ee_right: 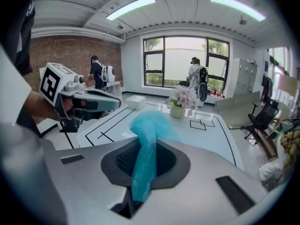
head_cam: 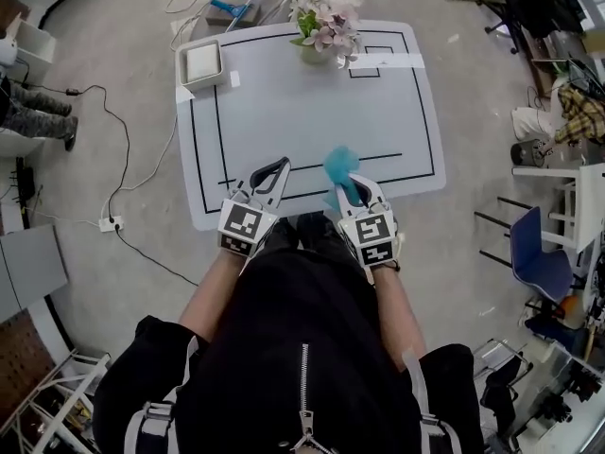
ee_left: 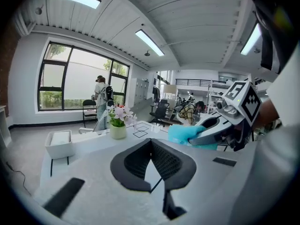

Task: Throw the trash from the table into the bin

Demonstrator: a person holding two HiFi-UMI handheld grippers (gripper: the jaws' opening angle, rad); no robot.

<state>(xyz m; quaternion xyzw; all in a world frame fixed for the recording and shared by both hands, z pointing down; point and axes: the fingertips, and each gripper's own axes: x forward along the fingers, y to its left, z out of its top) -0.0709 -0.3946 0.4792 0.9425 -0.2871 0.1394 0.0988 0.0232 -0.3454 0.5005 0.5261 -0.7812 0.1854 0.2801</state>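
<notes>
Right tongs [head_cam: 354, 187], lower centre of head view, pinch a crumpled teal soft-plastic wad [head_cam: 340, 166] above the near edge of the grey table [head_cam: 312, 112]; left tongs [head_cam: 281, 166] beside them closed, empty; white square bin [head_cam: 200, 64] upper left. Left gripper view: jaws tip to tip on nothing, wad centre right. Right gripper view: jaws clamped on the wad's tail, centre frame; it looks light, squashy, probably slippery, so grip the bunched middle.

On the worktop [head_cam: 312, 121], a flower pot [head_cam: 317, 52] is set at 12 o'clock, a bin [head_cam: 182, 64] at 10 o'clock; the wad [head_cam: 338, 166] is held above the 6 o'clock edge.
</notes>
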